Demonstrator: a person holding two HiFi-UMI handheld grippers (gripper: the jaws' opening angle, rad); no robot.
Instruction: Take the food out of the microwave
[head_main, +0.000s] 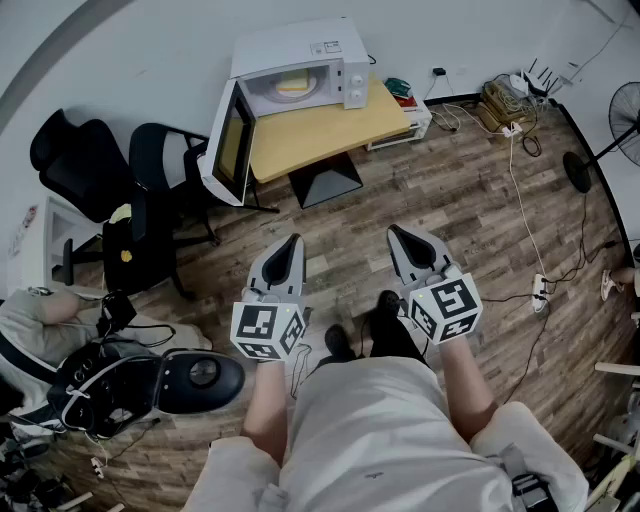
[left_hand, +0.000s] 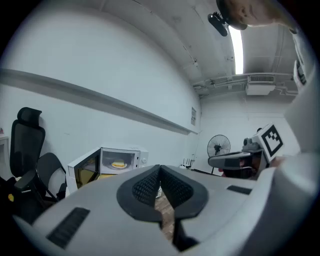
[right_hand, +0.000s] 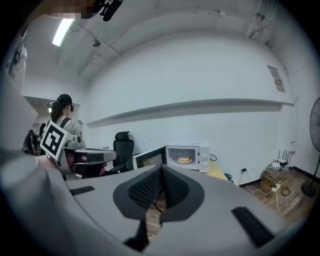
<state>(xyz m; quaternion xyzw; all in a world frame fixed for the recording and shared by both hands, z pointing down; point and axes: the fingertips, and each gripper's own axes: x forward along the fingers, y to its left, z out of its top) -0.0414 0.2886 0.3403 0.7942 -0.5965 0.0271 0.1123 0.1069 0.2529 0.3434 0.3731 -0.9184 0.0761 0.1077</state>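
**Microwave** (head_main: 300, 80): white, on a light wooden table (head_main: 320, 135) at 12 o'clock in the head view, against the wall. It is well apart from both claws. Its door (head_main: 230, 140) stands swung open toward 8 o'clock.

**Food** (head_main: 293, 85): a pale yellow piece lying inside the microwave cavity, near its middle. Both gripper views show it through the open front.

**Left claw** (head_main: 292, 242): jaws pressed together with nothing between them. It is held over the wooden floor (head_main: 480, 230) and points toward 12 o'clock. In its own view the microwave sits at 10 o'clock of the closed tips.

**Right claw** (head_main: 396, 234): jaws also closed tight and empty, level with the left claw and at its 3 o'clock. In its own view the microwave sits at 1 o'clock of the tips.

**Office chairs** (head_main: 75, 160): two, black, at 9 o'clock of the table.

**Fan** (head_main: 620, 125): standing, at the 3 o'clock edge of the head view.

**Cables** (head_main: 505, 110): a tangle on the floor at 1 o'clock, by the wall.
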